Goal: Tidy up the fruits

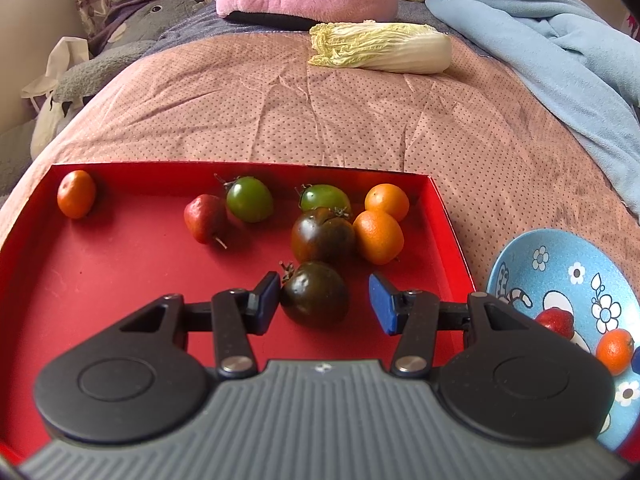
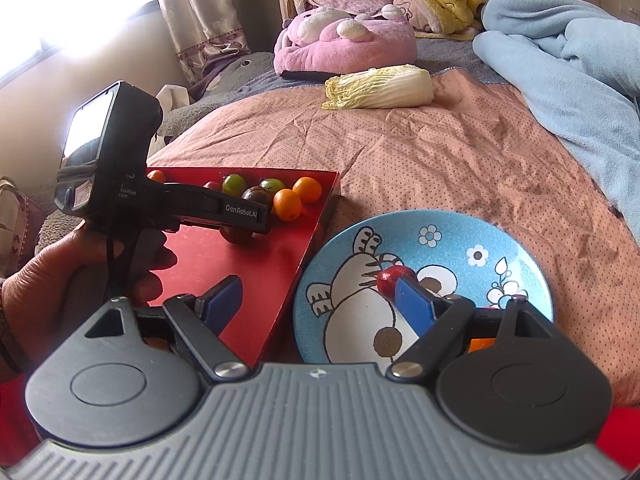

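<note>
Fruits sit in two places: eight in the red tray (image 1: 448, 232), two on the blue cartoon plate (image 2: 532, 280) just right of it. Left wrist view counts the tray: three oranges, two green tomatoes, two dark tomatoes, one small red fruit (image 1: 203, 219). Left gripper (image 1: 326, 304), jaws wide, straddles the nearest dark tomato (image 1: 315, 295), one pad touching it. Only the right wrist view shows the left hand (image 2: 80, 276) gripping that tool. Right gripper (image 2: 318, 300) hangs wide open over tray edge and plate, its finger hiding part of a red fruit (image 2: 390, 278). Beyond, one napa cabbage (image 2: 380, 87) lies on the bedspread.
</note>
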The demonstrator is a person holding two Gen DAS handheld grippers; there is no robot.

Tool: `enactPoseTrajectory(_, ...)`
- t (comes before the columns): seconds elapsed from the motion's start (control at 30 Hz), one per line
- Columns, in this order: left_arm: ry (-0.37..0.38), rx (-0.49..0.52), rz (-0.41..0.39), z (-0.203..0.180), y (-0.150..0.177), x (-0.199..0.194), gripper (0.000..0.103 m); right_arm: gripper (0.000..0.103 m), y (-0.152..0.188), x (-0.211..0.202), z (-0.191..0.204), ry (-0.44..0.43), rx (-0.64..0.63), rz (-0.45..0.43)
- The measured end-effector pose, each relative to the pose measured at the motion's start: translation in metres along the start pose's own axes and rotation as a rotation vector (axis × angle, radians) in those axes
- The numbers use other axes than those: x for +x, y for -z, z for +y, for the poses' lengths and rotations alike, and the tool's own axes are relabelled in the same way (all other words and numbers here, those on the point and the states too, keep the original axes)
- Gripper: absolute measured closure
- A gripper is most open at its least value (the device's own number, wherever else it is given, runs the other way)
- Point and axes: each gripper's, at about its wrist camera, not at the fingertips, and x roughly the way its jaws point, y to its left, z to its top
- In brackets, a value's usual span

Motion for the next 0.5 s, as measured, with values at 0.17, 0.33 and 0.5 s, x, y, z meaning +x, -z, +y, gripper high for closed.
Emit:
enactPoseTrajectory(0.17,-0.009,-0.002,-0.001,-0.0003,-0.0015,0.003,0.053,0.016,0.0005,-0.0003,-0.0023,0.004,0.004,0.0)
enactPoseTrajectory(0.33,-0.026,-0.01,-0.01,0.0021,-0.0013,0.0032,0.063,0.016,0.0004,-0.0009,-0.0018,0.005,0.002,-0.001)
enactPoseTrajectory(0.5,-0.027,-0.015,-0.012,0.0023,-0.0012,0.0032,0.063,0.016,0.0009,-0.0026,-0.001,0.006,-0.002,-0.004)
